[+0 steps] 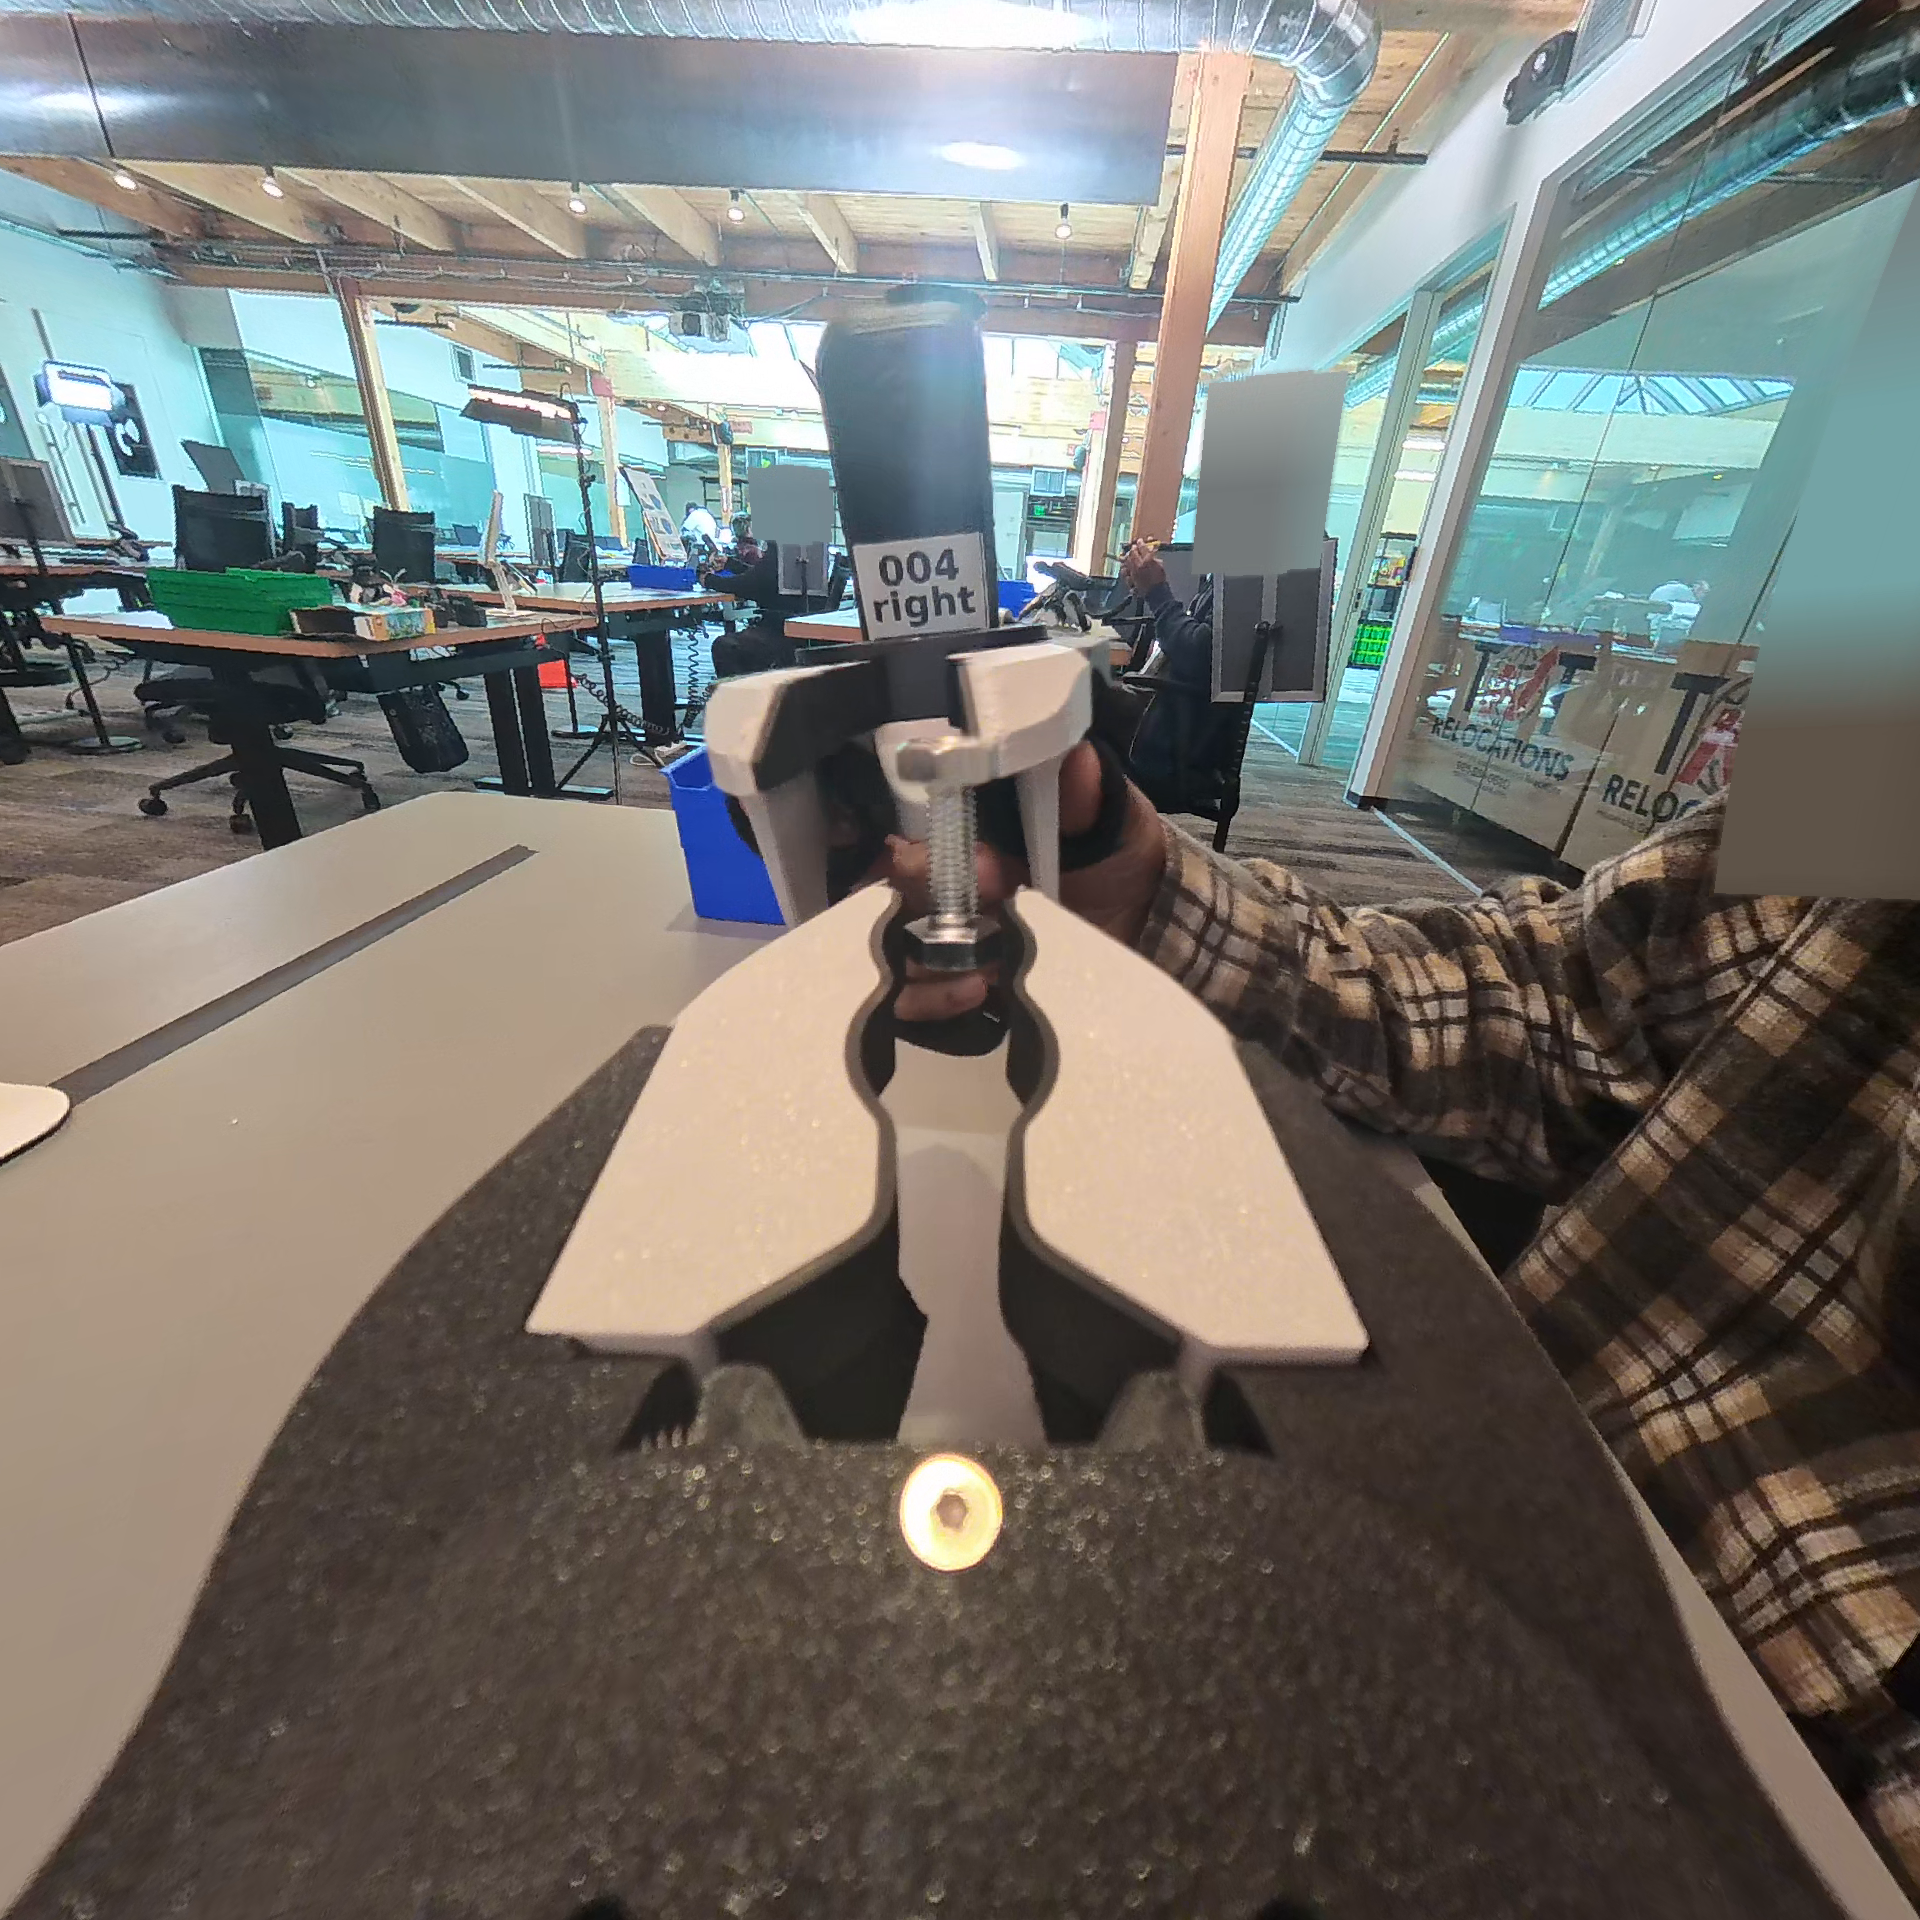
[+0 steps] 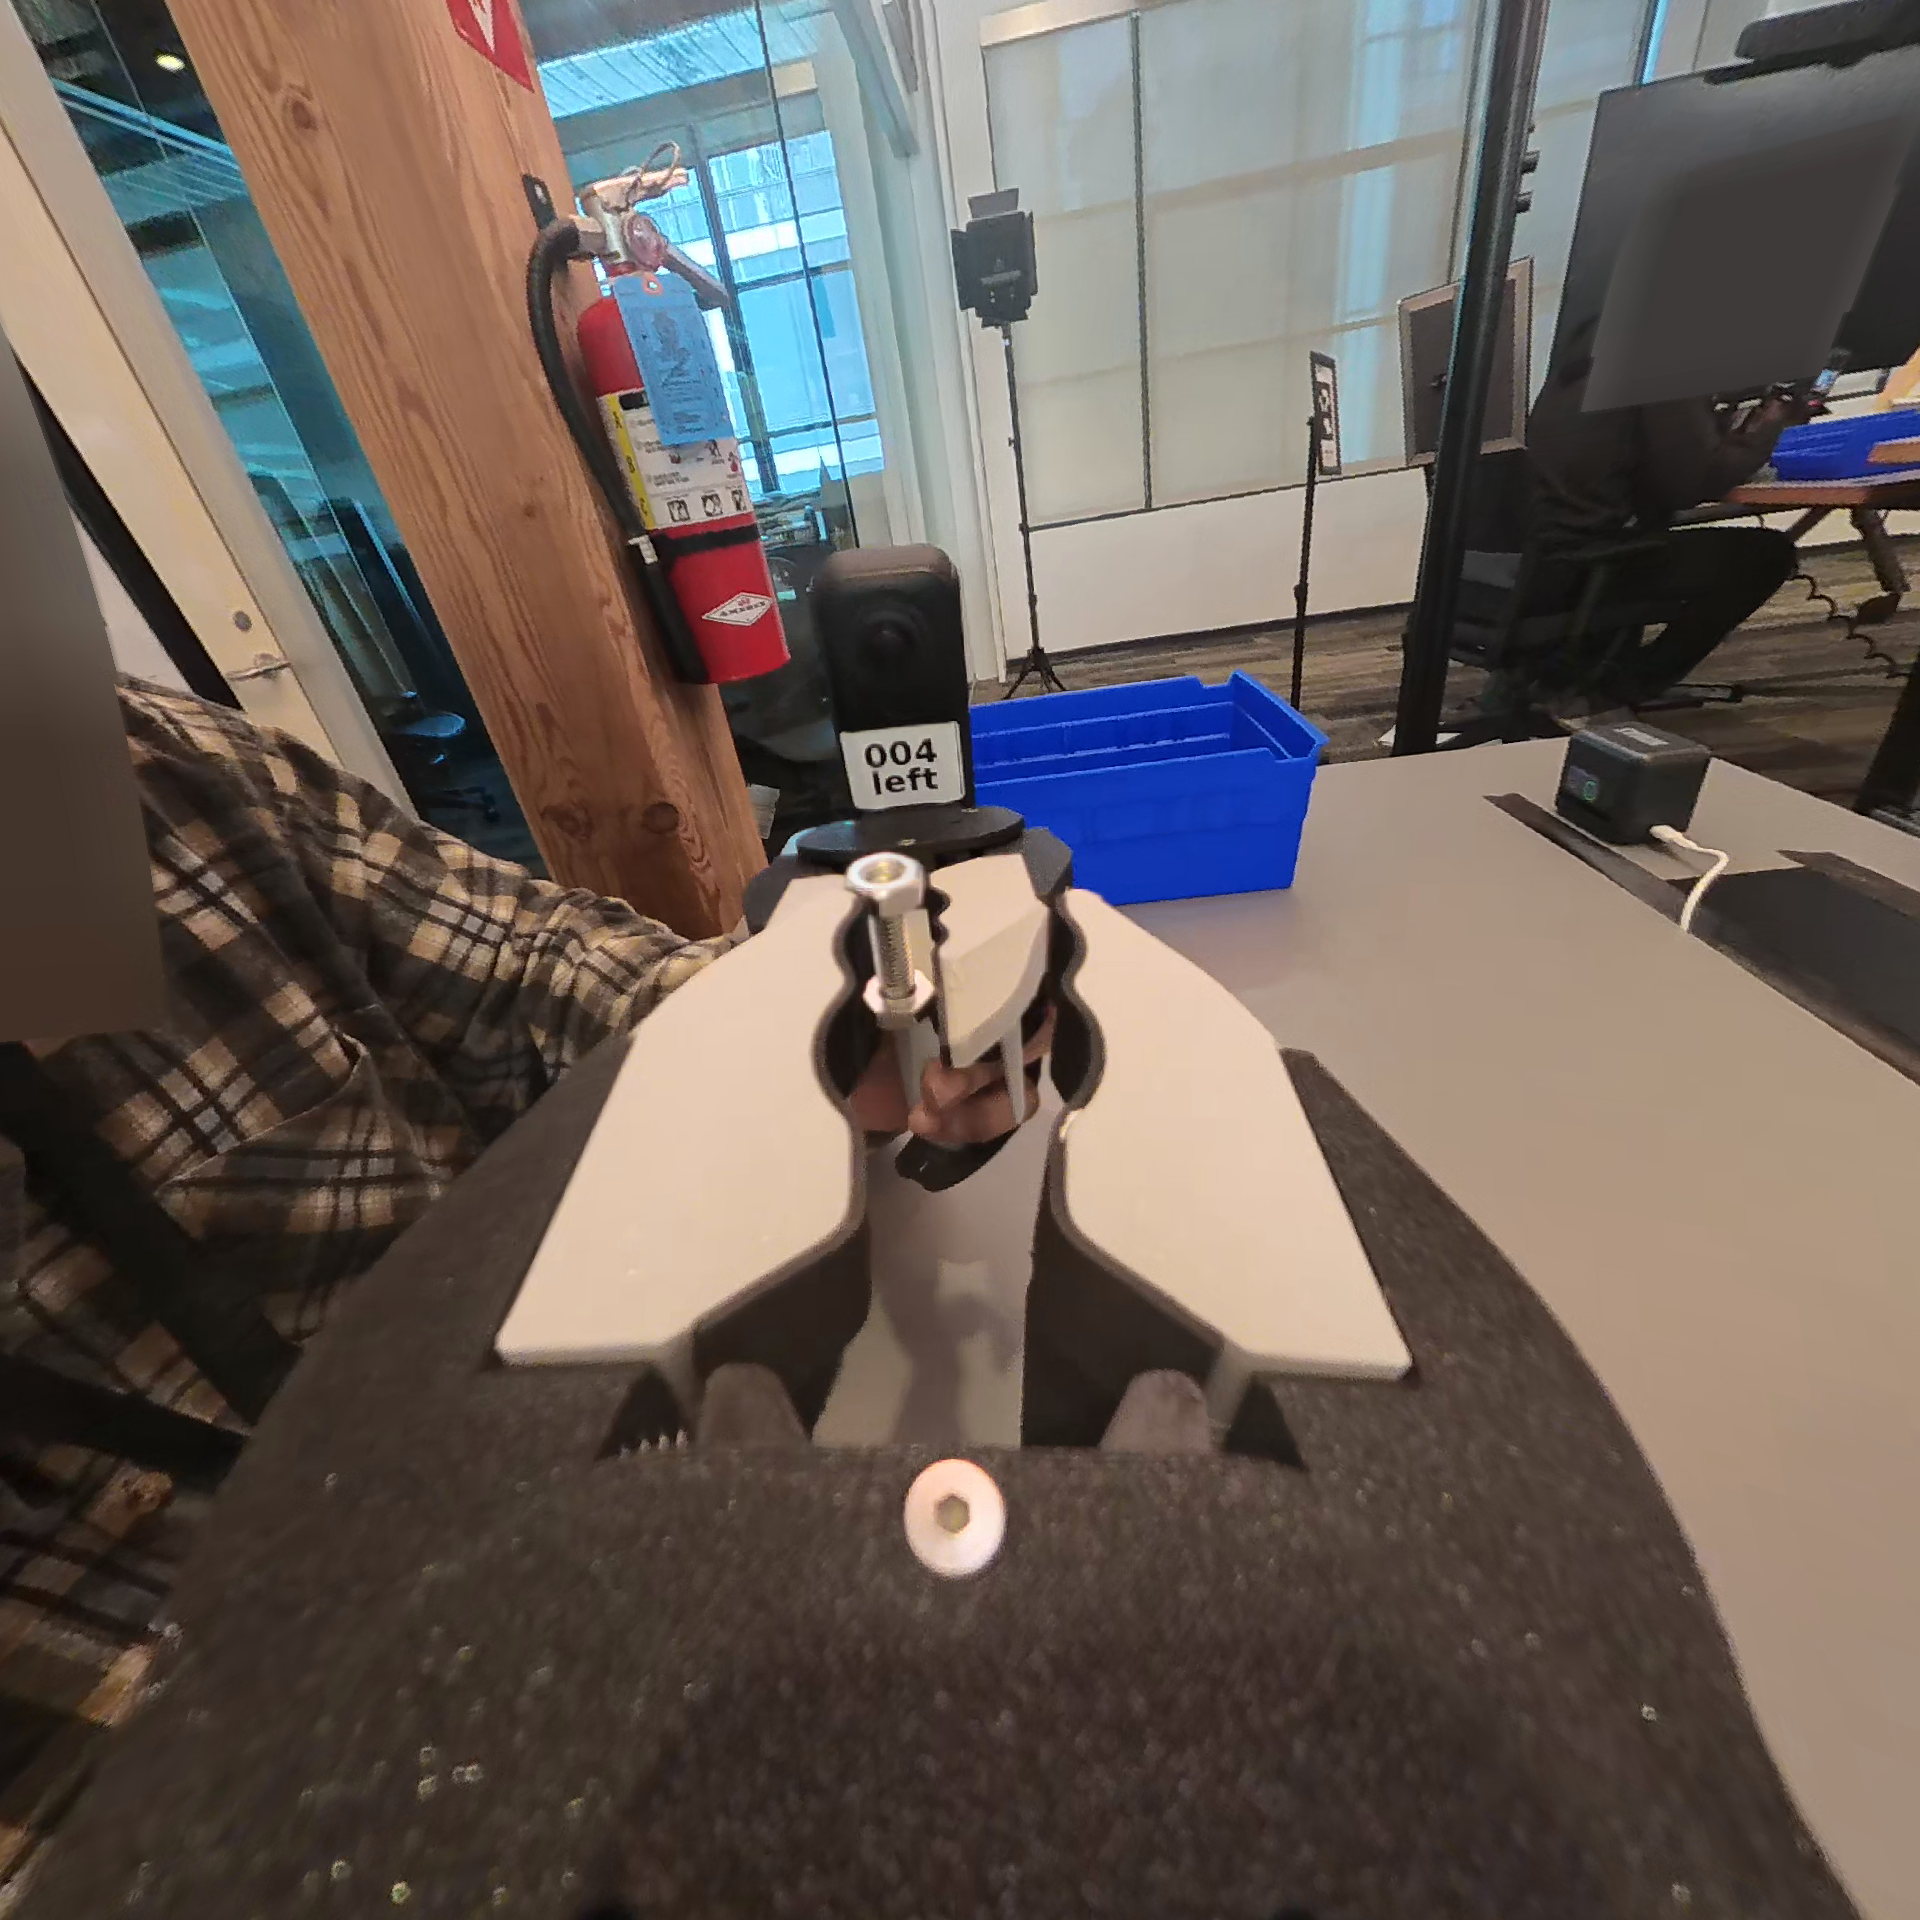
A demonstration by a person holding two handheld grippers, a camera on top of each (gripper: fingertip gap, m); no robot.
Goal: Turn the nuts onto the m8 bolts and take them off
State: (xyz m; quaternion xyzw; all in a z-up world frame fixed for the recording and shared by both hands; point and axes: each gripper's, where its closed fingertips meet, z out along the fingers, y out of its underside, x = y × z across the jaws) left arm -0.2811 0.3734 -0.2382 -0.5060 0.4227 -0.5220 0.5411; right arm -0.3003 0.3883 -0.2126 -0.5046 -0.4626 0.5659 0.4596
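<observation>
Between the fingertips of the left gripper [image 1: 951, 923], in the notch at the far end of its fingers: nut [image 1: 940, 943], pinched at a narrow setting. Directly above the nut, rising away from those fingertips: bolt [image 1: 948, 836], long axis close to upright and crosswise to the fingers of both tools. Head uppermost, seated at the tips of the right gripper [image 1: 925, 750], set tip to tip against the left gripper and facing it head-on. Judged closed on the bolt head; contact faces partly hidden.

Nut low on the thread, near the free end, with most of the thread bare between nut and head. Not possible to tell from this position alone whether going on or coming off.

Nearer to the nut: left gripper. Nearer to the head: right gripper. Both held in the air above the grey table [image 1: 312, 1039], with a blue bin [image 1: 727, 847] beyond and below the right gripper.

For the coming turn, rotate about the upright axis of the bolt only. Keep the left fingers square to that axis and the right grip steady. Likely faults: tilting and binding the thread, or dropping the nut once clear of the end
</observation>
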